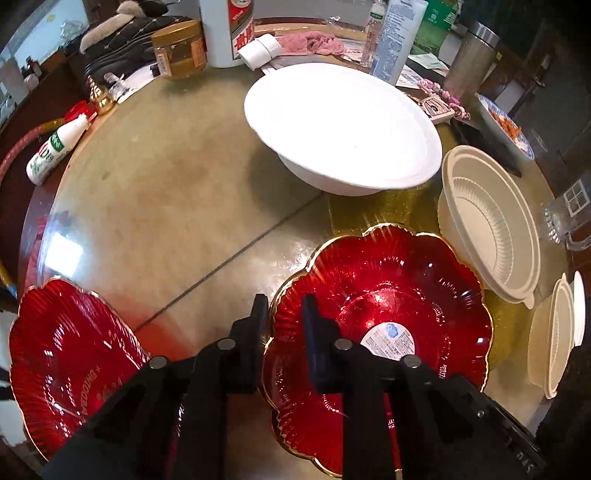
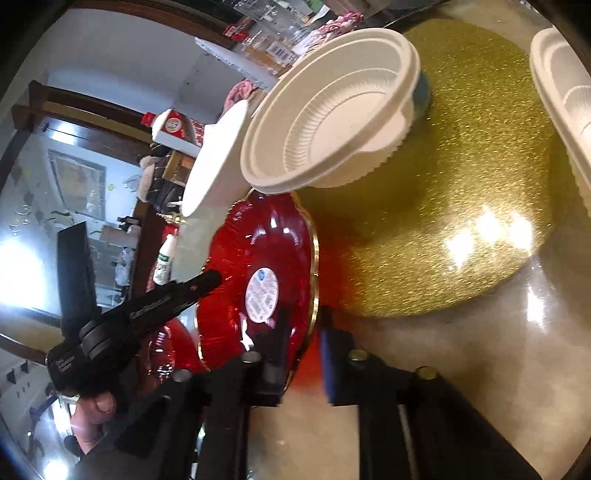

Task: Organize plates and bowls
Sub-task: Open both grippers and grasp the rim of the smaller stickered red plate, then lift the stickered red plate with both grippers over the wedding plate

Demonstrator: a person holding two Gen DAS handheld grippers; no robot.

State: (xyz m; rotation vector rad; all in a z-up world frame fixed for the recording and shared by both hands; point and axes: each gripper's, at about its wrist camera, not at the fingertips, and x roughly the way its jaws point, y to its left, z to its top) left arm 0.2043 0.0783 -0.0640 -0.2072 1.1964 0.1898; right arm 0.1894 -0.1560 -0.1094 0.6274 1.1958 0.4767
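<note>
red plate [image 1: 380, 332] | left gripper [image 1: 284, 317] straddles rim, part-open | right gripper [image 2: 303, 339] likewise, opposite rim

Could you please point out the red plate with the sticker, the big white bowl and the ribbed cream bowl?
red plate with the sticker [image 1: 388, 295]: left wrist view, on its ribbed inner surface.
big white bowl [image 1: 343, 125]: left wrist view, on its inside.
ribbed cream bowl [image 1: 491, 229]: left wrist view, on its inner bottom.

A home dining room: a round glass-topped counter [image 1: 166, 206] crowded with a liquor bottle [image 1: 227, 29], jar [image 1: 180, 50], and slippers [image 1: 122, 40].
</note>
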